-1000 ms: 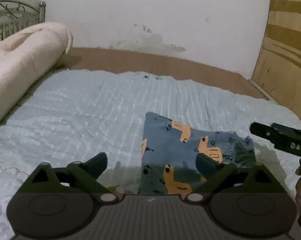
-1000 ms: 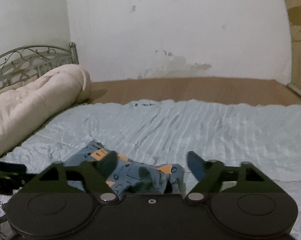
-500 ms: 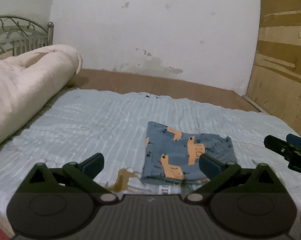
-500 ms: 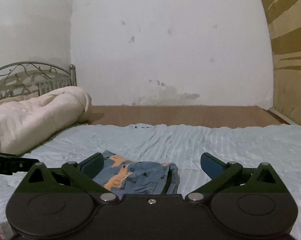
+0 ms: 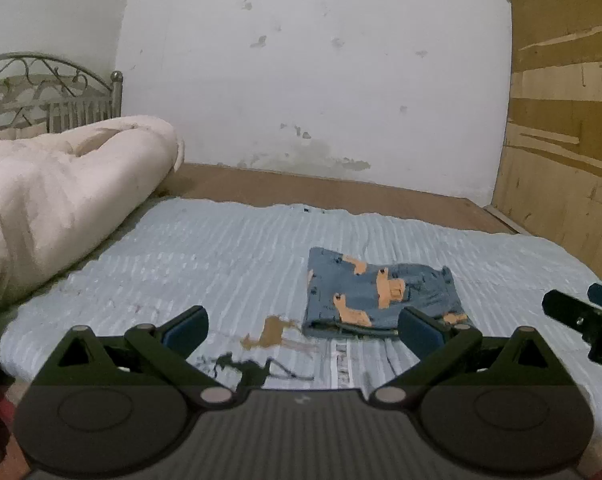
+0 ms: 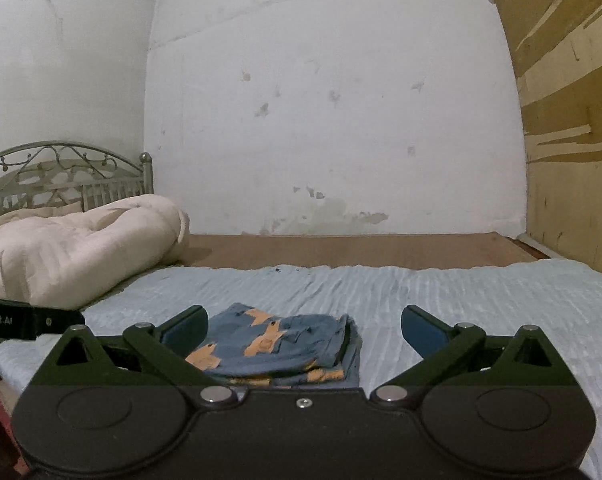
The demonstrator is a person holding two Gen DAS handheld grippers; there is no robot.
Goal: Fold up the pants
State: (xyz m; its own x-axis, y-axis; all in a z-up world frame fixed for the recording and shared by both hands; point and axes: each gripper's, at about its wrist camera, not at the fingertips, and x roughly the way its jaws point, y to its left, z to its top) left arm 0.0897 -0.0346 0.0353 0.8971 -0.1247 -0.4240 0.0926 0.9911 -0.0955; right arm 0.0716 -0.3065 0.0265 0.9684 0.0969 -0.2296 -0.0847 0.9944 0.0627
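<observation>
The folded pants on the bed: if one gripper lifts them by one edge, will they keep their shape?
Probably not. The folded pants look like soft, thin cloth in loose layers, so they would likely droop and unfold. They seem light, and pushing may wrinkle them on the ribbed bedspread.

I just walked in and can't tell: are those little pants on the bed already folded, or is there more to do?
It looks finished. The blue pants with orange print lie as a compact folded stack on the light blue bedspread. Nothing is in hand: the left gripper and the right gripper are both open, clear of the cloth, with empty fingers. At most, the slightly uneven edges could be tidied.
</observation>
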